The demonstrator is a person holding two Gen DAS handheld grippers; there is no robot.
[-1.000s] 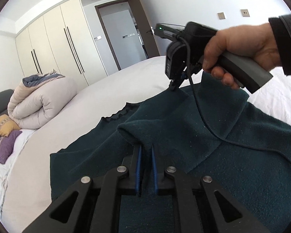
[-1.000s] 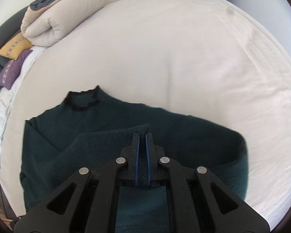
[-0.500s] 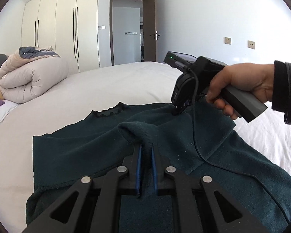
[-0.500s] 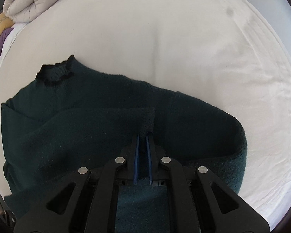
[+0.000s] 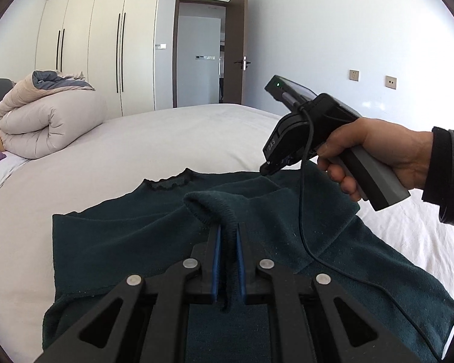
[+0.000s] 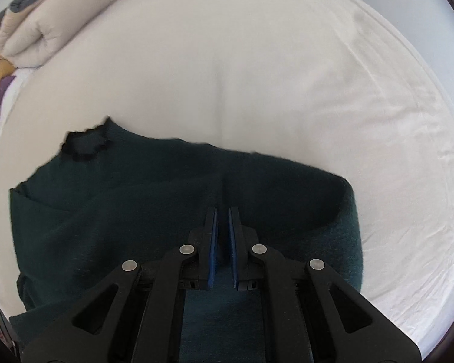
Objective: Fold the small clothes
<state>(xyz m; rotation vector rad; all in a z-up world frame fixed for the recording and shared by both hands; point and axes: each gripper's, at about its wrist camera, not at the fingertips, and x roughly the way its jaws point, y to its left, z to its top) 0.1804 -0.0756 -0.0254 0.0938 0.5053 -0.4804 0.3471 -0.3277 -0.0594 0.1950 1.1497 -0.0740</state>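
Dark green sweater [image 5: 130, 242] lies mid-bed [image 5: 172, 139]. My left gripper [image 5: 227, 230] pinches its folded cuff; my right gripper [image 6: 222, 211] looks nearly closed on cloth. I judge folding barely half done.

Both views are evenly lit by soft daylight, and strong fisheye bending with dark corner vignetting is seen. The white bed sheet [image 6: 317, 96] is nearly overexposed ahead of the right gripper [image 6: 222, 211], where slight blur is noted.

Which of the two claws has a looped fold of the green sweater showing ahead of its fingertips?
The left claw: a looped cuff of the sweater stands up there; ahead of the right claw fabric lies flat.
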